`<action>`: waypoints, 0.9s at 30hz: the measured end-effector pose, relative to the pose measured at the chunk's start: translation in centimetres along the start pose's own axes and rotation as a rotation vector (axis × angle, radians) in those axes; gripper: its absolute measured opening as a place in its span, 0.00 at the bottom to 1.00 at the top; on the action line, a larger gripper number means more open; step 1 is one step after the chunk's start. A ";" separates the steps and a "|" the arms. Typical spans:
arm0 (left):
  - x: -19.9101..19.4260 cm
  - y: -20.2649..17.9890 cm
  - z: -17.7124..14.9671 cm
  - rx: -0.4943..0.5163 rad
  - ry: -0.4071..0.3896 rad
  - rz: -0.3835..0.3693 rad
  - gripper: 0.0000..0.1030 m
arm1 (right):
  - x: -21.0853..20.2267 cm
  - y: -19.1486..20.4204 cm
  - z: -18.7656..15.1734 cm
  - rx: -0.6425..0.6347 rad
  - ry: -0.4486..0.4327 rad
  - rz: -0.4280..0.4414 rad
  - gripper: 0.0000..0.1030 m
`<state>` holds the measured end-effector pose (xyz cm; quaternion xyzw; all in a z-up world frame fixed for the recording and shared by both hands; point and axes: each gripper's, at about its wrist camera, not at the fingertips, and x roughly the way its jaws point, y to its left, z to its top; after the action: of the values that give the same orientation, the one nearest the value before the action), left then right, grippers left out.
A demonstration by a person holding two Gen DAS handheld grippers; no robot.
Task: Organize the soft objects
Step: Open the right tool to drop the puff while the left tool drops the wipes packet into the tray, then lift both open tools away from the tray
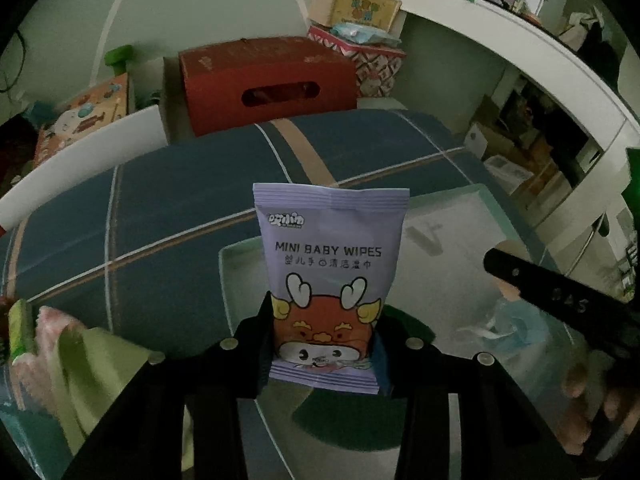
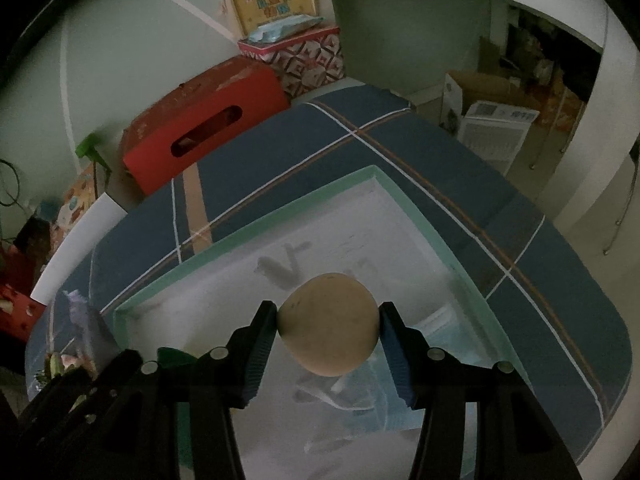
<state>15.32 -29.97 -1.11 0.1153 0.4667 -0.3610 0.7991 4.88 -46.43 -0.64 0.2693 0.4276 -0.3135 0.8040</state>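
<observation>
My left gripper [image 1: 325, 344] is shut on a purple pack of mini baby wipes [image 1: 330, 264] and holds it upright above the near edge of a white box with a green rim [image 1: 236, 248]. My right gripper [image 2: 329, 332] is shut on a beige, egg-shaped soft ball [image 2: 329, 322] and holds it over the same box [image 2: 280, 216]. A blue face mask [image 2: 400, 384] lies inside the box under the ball; it also shows in the left wrist view [image 1: 516, 320]. The right gripper's black body [image 1: 560, 300] shows at the right of the left wrist view.
The box sits on a table with a blue plaid cloth [image 1: 160, 208]. A green cloth [image 1: 92, 364] and a pink item [image 1: 48, 332] lie at the left. A red carton [image 1: 268, 80] and patterned boxes [image 1: 372, 60] stand behind the table. A white shelf [image 1: 520, 40] runs at the right.
</observation>
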 end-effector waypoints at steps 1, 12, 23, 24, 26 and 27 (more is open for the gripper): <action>0.4 0.1 0.0 -0.001 0.008 0.004 0.43 | 0.1 0.0 0.0 0.000 0.000 -0.003 0.54; -0.8 1.5 0.4 -0.090 0.020 0.028 0.79 | -1.3 0.7 0.5 -0.019 -0.040 -0.044 0.98; -3.9 4.2 0.0 -0.182 0.035 0.112 0.89 | -4.3 2.7 0.1 -0.068 -0.056 -0.051 0.99; -4.3 4.5 -0.1 -0.189 0.034 0.114 0.89 | -4.5 3.0 0.0 -0.077 -0.059 -0.051 0.99; -5.0 4.8 -0.2 -0.196 0.024 0.124 0.89 | -5.0 3.6 -0.2 -0.097 -0.068 -0.049 0.99; -5.4 4.9 -0.2 -0.196 0.019 0.130 0.89 | -5.3 3.9 -0.3 -0.105 -0.074 -0.047 0.99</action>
<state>16.88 -23.85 2.51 0.0702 0.4989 -0.2599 0.8238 5.30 -42.18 4.40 0.2050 0.4198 -0.3189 0.8247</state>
